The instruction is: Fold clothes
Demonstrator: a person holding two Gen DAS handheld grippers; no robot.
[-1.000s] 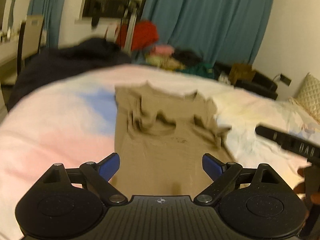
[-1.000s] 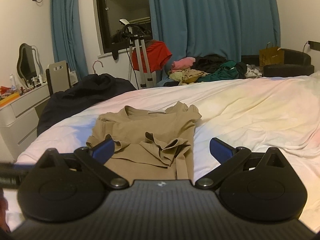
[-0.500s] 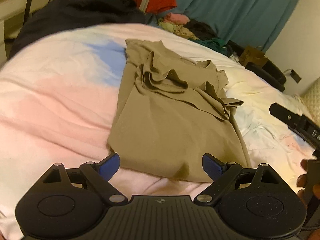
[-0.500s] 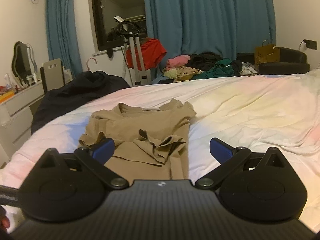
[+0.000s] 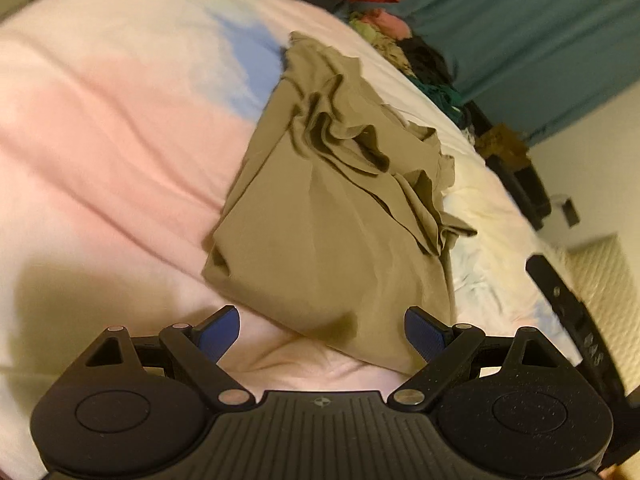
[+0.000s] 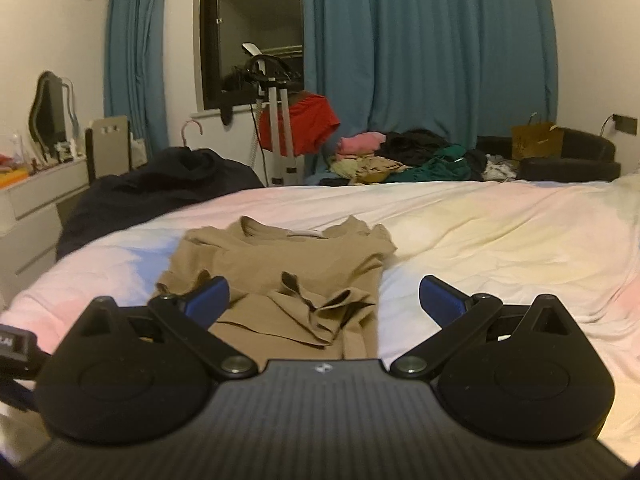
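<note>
left wrist: shirt point(image 5: 328, 232) just beyond left claw point(image 5: 322, 330) (spread wide).

Bed covered by a pastel pink, blue and yellow sheet point(image 6: 480, 232). Teal curtains point(image 6: 432, 52) flank a dark window point(image 6: 252, 32). A red garment point(image 6: 316, 120) hangs on a white stand point(image 6: 280, 136). White dresser point(image 6: 36, 204) with mirror point(image 6: 50, 112) at left. Brown paper bag point(image 6: 536, 140) on a black sofa point(image 6: 580, 156).

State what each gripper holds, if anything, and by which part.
Nothing is held. The left gripper and the right gripper are both open above the tan shirt on the bed.
</note>
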